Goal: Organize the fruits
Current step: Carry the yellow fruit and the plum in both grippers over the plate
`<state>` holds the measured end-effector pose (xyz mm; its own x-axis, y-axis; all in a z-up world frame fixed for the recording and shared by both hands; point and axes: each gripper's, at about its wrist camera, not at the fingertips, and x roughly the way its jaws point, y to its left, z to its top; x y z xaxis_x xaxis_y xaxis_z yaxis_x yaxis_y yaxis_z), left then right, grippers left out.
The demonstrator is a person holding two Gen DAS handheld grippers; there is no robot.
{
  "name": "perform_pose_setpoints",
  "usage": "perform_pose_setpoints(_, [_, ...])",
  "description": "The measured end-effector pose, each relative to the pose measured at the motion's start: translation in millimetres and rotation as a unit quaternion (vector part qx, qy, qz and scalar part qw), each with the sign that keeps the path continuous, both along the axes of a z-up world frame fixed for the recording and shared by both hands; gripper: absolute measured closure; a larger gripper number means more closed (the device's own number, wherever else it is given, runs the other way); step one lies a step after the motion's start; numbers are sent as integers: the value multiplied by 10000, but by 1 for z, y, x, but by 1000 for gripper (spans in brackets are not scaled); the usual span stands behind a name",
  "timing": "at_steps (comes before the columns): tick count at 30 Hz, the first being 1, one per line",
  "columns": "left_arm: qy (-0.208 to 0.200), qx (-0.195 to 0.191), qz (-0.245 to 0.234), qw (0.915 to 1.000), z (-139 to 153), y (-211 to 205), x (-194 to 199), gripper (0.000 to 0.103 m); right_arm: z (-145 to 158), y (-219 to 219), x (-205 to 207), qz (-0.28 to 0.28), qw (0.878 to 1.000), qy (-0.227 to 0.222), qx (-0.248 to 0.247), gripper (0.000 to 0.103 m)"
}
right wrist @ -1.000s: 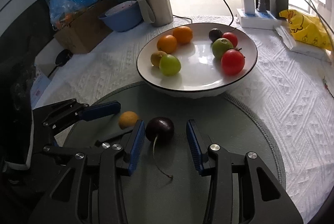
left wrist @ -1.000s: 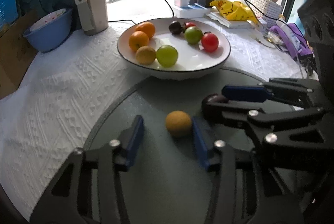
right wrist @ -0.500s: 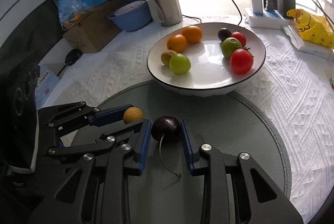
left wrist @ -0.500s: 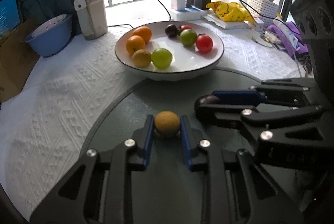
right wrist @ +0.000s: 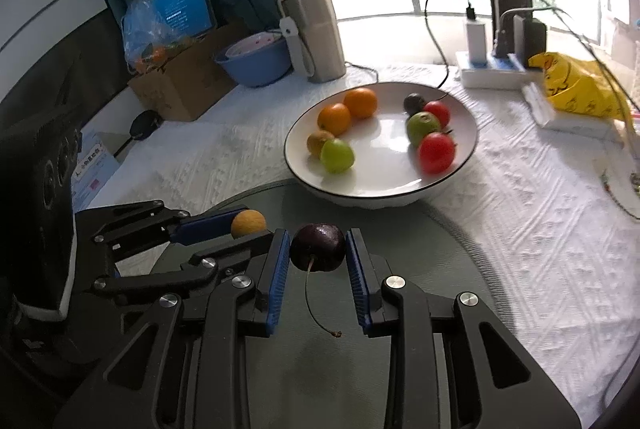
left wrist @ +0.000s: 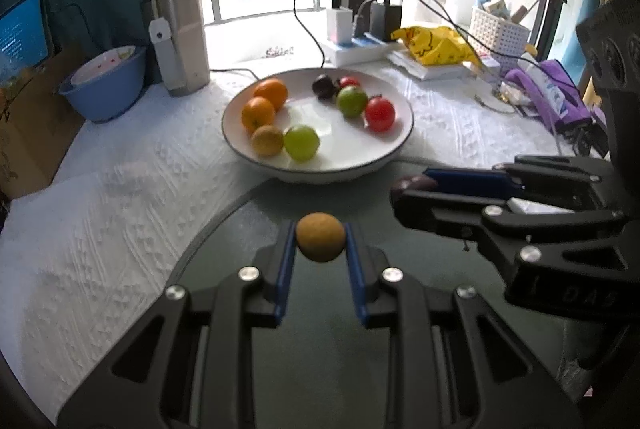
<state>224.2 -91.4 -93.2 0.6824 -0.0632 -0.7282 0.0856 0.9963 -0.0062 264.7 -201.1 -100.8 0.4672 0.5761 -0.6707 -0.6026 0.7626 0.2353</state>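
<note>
My left gripper (left wrist: 320,241) is shut on a small yellow-orange fruit (left wrist: 320,236) and holds it above the dark round mat (left wrist: 320,349). My right gripper (right wrist: 318,249) is shut on a dark cherry (right wrist: 318,247) whose stem hangs down. Each gripper shows in the other's view: the right one (left wrist: 412,189) at the right, the left one (right wrist: 240,225) at the left. Ahead stands a white plate (left wrist: 400,141), also in the right wrist view (right wrist: 460,165), with oranges, green fruits, red tomatoes and a dark fruit.
A steel mug (left wrist: 180,37), a blue bowl (left wrist: 104,85) and a cardboard box (right wrist: 180,85) stand at the back left. A power strip with chargers (left wrist: 360,45), a yellow bag (left wrist: 432,45) and a white basket (left wrist: 496,29) stand at the back right. A white cloth (left wrist: 120,209) covers the table.
Both grippers closed on their fruits, the left on the yellow-orange fruit, the right on the cherry, and lifted them off the mat, higher and further back from the plate.
</note>
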Motion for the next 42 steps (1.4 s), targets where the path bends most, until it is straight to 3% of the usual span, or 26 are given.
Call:
perform_pose_setpoints(14, [-333,-109,-36,9994,22,3,34,77,24,-21,28,-355,9987,-334,-141,72])
perform_pose_setpoints(28, [-88,-429,-363,9984,2,14,81,77,5,-8,68,-594,9976,-129,-342,72])
perform_pose_setpoints(42, [-83,-550,-294,9980,-1,23,88,74,-6,13,76,-630,9962,-17,-606,72])
